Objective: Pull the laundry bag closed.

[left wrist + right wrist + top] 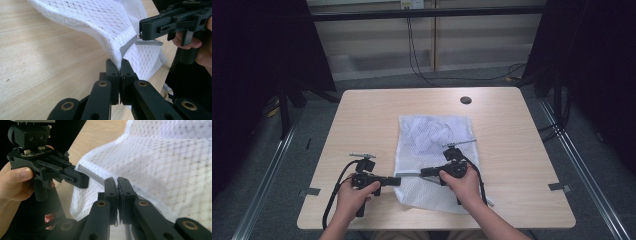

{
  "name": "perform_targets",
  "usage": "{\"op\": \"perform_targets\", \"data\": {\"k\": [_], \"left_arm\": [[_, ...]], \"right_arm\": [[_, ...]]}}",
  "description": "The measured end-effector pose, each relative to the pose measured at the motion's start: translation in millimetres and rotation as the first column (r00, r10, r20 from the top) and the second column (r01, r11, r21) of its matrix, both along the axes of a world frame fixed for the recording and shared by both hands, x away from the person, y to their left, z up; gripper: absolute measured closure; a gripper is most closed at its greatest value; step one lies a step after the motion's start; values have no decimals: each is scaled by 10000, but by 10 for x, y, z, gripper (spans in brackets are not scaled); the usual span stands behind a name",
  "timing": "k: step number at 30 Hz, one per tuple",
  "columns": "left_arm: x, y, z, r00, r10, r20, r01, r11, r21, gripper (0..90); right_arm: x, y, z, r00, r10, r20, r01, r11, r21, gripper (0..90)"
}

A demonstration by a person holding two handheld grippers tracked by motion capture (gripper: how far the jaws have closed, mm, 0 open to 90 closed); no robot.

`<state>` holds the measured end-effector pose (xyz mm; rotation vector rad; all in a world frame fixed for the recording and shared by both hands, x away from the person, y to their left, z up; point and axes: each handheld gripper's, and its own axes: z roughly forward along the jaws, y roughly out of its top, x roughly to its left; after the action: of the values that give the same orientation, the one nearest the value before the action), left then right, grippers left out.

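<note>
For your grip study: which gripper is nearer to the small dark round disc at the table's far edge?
Right. The right gripper lies over the white mesh bag, below the disc; the left gripper sits further left.

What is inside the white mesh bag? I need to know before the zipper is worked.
Through the mesh bag, crumpled white fabric shows in its far half. What fills the near half cannot be made out.

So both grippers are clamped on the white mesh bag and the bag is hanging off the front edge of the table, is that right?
Not quite. The left gripper and right gripper are both shut on the white mesh bag, but the bag isn't hanging off the edge. The high view shows it lying on the table, near the middle, with only the pinched edge lifted.
</note>
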<state>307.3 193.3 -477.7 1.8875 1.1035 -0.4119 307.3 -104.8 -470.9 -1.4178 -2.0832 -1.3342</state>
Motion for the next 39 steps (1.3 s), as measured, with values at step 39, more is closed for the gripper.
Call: {"op": "perform_targets", "data": {"k": [39], "left_arm": [[-7,23,21,10000,67,-62,-67,10000,70,881]], "right_arm": [[-36,-265,1,9995,-313,97,314,9995,-84,870]]}}
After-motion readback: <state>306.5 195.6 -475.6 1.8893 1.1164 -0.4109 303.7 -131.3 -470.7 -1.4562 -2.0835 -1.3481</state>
